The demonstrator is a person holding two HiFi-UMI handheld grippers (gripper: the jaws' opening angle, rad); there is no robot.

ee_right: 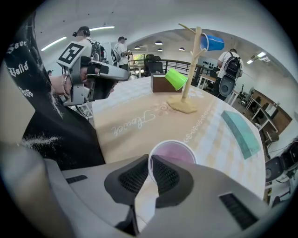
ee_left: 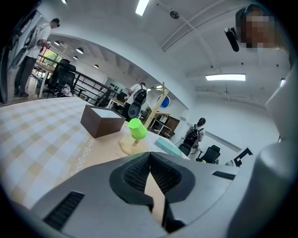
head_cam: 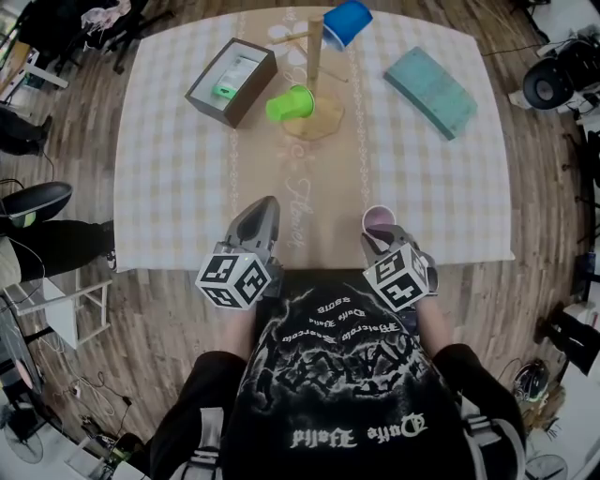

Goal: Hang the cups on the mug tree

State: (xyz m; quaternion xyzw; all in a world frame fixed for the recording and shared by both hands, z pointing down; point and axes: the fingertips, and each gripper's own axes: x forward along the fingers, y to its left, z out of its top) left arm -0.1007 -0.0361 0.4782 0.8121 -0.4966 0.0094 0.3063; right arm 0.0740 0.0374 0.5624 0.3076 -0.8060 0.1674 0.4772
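A wooden mug tree (head_cam: 315,56) stands at the far middle of the table. A green cup (head_cam: 291,103) hangs low on its left side and a blue cup (head_cam: 347,22) hangs near its top. A pale purple cup (head_cam: 379,220) stands upright near the table's front edge. My right gripper (head_cam: 375,240) points steeply down and is shut on the near rim of the purple cup (ee_right: 174,153), with the wall pinched between the pads. My left gripper (head_cam: 265,202) hovers over the front of the table, shut and holding nothing. In the left gripper view the green cup (ee_left: 137,128) shows far ahead.
A dark brown open box (head_cam: 232,82) lies left of the mug tree, and a teal flat pad (head_cam: 430,91) lies at the back right. The checkered tablecloth (head_cam: 178,187) ends just before my body. Chairs and people stand around the table.
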